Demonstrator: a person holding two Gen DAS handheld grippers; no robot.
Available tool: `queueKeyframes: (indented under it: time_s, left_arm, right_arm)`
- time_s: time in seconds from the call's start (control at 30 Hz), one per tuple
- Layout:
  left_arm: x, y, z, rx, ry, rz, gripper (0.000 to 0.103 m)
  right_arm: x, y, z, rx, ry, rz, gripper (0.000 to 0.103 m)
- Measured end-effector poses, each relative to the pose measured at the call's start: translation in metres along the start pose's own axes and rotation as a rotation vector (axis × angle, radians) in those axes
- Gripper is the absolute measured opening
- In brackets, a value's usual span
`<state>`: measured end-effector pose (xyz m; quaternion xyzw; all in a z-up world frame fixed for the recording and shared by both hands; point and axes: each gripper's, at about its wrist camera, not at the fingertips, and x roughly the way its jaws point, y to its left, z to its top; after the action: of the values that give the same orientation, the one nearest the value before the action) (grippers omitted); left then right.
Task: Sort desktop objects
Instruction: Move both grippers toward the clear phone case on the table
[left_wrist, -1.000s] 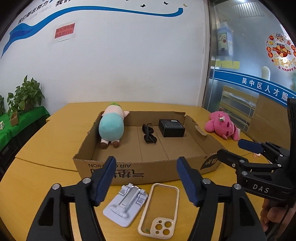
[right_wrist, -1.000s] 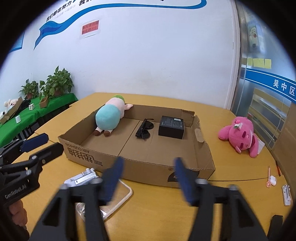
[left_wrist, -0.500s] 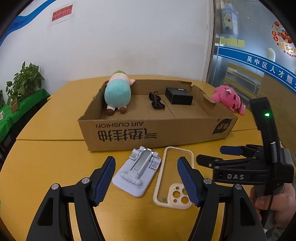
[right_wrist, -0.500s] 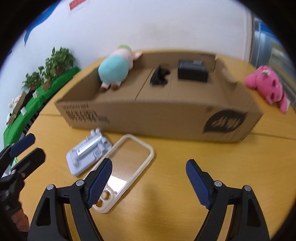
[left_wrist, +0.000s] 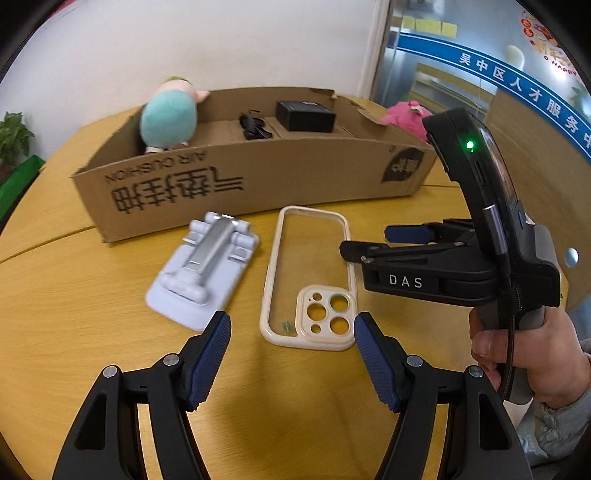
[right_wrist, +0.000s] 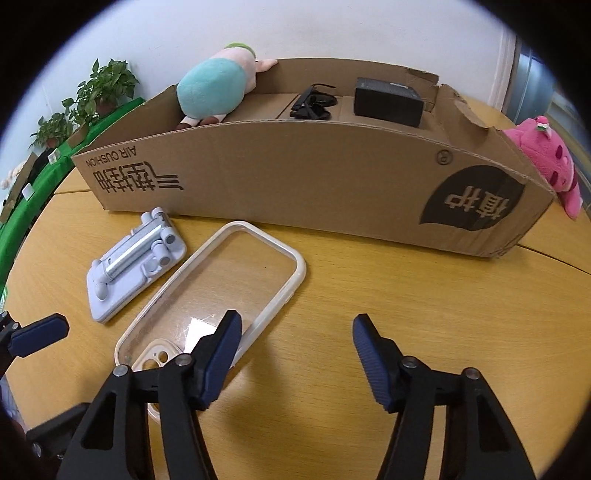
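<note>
The phone case (left_wrist: 308, 275) lay flat on the table (left_wrist: 74, 314), just in front of the box (left_wrist: 258, 177) and beside the stand (left_wrist: 203, 266). It looked light, thin and a little flexible, with a smooth clear back, so I judged that the raised rim on a long side was the best place for a grip. The left gripper (left_wrist: 291, 332) stood wide over its camera end, holding nothing. The right gripper (right_wrist: 295, 332) was closing, with only bare table between its jaws. The box wall was low and the table at the right was free.
</note>
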<state>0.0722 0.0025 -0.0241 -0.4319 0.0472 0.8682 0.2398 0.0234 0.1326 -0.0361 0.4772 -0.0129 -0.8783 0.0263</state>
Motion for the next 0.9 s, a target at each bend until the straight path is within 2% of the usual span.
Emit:
queueKeyframes:
  time_s: [0.23, 0.37, 0.4, 0.47, 0.5, 0.53, 0.57, 0.67, 0.77, 0.9]
  left_arm:
    - [0.016, -0.015, 0.001, 0.006, 0.059, -0.047, 0.072]
    - [0.02, -0.031, 0.001, 0.068, 0.074, -0.092, 0.072]
    - [0.02, -0.035, 0.002, 0.083, 0.073, -0.099, 0.073]
    - [0.023, -0.041, 0.003, 0.111, 0.074, -0.114, 0.073]
    - [0.027, -0.044, 0.005, 0.121, 0.081, -0.115, 0.073]
    - [0.032, -0.044, 0.008, 0.128, 0.09, -0.114, 0.073]
    - [0.037, -0.045, 0.01, 0.135, 0.102, -0.11, 0.073]
    - [0.052, -0.051, 0.014, 0.169, 0.141, -0.106, 0.073]
    - [0.064, -0.054, 0.013, 0.201, 0.164, -0.089, 0.073]
    - [0.062, -0.052, 0.008, 0.274, 0.154, -0.072, 0.073]
  right_arm:
    - [-0.005, -0.027, -0.004, -0.001, 0.016, -0.04, 0.057]
    - [-0.008, -0.049, -0.005, 0.027, 0.096, -0.002, 0.058]
    - [-0.01, -0.055, -0.005, 0.044, 0.127, 0.042, 0.058]
    - [-0.025, -0.066, -0.001, 0.06, 0.107, 0.169, 0.06]
    - [-0.03, -0.07, 0.003, 0.05, 0.086, 0.197, 0.064]
    - [-0.033, -0.074, 0.008, 0.03, 0.065, 0.228, 0.076]
    - [-0.033, -0.078, 0.014, 0.003, 0.041, 0.249, 0.082]
    - [-0.018, -0.088, 0.027, -0.002, 0.044, 0.281, 0.082]
    - [0.006, -0.095, 0.03, 0.065, 0.074, 0.473, 0.083]
    - [0.001, -0.084, 0.015, 0.073, 0.073, 0.608, 0.083]
